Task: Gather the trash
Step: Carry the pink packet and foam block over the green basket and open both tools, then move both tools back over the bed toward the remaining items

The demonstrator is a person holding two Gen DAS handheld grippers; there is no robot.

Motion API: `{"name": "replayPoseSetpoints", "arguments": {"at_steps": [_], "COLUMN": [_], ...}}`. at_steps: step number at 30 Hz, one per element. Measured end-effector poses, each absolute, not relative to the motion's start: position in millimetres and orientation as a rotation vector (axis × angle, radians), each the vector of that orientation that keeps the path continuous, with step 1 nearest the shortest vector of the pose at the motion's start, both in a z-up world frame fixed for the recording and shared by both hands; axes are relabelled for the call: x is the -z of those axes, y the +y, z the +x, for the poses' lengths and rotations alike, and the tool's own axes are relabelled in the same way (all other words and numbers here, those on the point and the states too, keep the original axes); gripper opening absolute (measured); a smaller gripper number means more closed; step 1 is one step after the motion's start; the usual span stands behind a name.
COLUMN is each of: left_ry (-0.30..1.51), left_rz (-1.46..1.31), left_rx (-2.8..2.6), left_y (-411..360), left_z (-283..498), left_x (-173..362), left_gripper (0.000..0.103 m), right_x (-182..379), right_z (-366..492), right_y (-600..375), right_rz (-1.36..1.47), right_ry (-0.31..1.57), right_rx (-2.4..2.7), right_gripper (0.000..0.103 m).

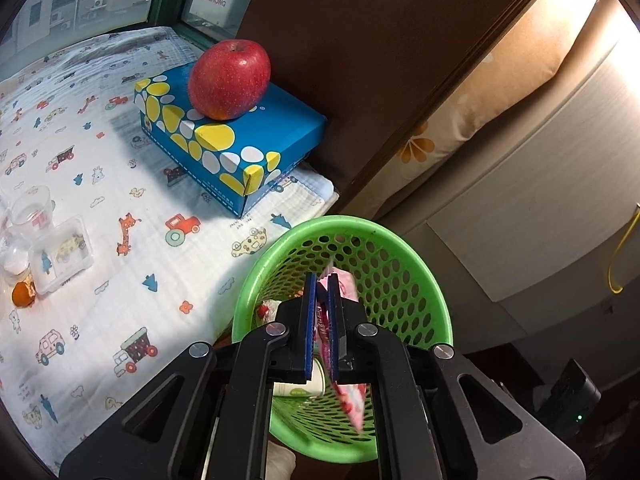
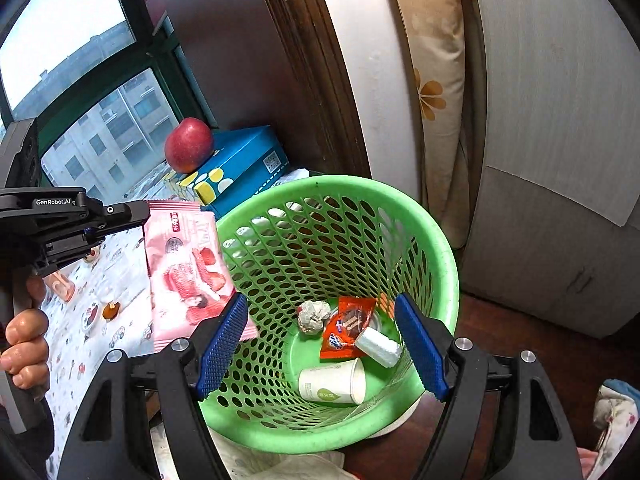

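My left gripper [image 1: 321, 280] is shut on a pink snack wrapper [image 1: 352, 396] and holds it over the green mesh basket [image 1: 408, 264]. In the right wrist view the wrapper [image 2: 184, 268] hangs from the left gripper [image 2: 140, 216] at the basket's [image 2: 440, 248] left rim. My right gripper [image 2: 322, 312] is open and empty, its fingers astride the basket's near side. Inside the basket lie a paper cup [image 2: 332, 384], an orange wrapper [image 2: 346, 332], a crumpled ball [image 2: 314, 316] and a white foam piece [image 2: 378, 346].
A red apple [image 1: 229, 79] sits on a blue tissue box [image 1: 236, 140] on the patterned cloth [image 1: 100, 240]. Clear plastic cups and trays [image 1: 60, 252] and an orange peel [image 1: 22, 294] lie at the cloth's left. A wooden frame and white cabinet [image 1: 540, 200] stand behind the basket.
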State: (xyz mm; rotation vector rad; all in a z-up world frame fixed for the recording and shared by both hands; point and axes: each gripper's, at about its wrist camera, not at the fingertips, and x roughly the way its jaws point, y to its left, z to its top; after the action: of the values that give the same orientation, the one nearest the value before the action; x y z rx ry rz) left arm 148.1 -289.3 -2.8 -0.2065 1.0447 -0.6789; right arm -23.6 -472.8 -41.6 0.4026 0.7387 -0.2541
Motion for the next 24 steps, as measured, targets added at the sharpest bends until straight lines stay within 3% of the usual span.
{"name": "replayPoseSetpoints", "arguments": {"at_steps": [4, 6, 7, 13, 15, 19, 24], "left_ry": [1.064, 1.064, 1.062, 1.052, 1.039, 1.013, 0.990], "left_rz": [-0.206, -0.198, -0.198, -0.179, -0.172, -0.164, -0.153], "left_rx": [0.702, 0.696, 0.693, 0.678, 0.659, 0.623, 0.550], "left_y": [-291.3, -289.7, -288.2, -272.6, -262.7, -237.6, -201.2], "left_z": [146.2, 144.6, 144.1, 141.0, 139.7, 137.2, 136.1], "left_x": [7.4, 8.7, 8.9, 6.4, 5.0, 4.0, 7.2], "left_gripper": [0.010, 0.026, 0.028, 0.032, 0.041, 0.042, 0.051], "right_x": [40.3, 39.3, 38.8, 35.4, 34.2, 32.7, 31.5], "right_z": [-25.0, -24.3, -24.1, -21.8, -19.4, -12.3, 1.8], "right_y": [-471.9, -470.7, -469.4, -462.2, -457.4, -444.3, -422.2], "right_rz": [0.407, 0.407, 0.406, 0.405, 0.399, 0.384, 0.362], "right_ry": [0.734, 0.733, 0.732, 0.727, 0.729, 0.735, 0.748], "right_rx": [0.253, 0.250, 0.248, 0.234, 0.224, 0.194, 0.145], "right_gripper": [0.073, 0.074, 0.074, 0.074, 0.074, 0.074, 0.075]}}
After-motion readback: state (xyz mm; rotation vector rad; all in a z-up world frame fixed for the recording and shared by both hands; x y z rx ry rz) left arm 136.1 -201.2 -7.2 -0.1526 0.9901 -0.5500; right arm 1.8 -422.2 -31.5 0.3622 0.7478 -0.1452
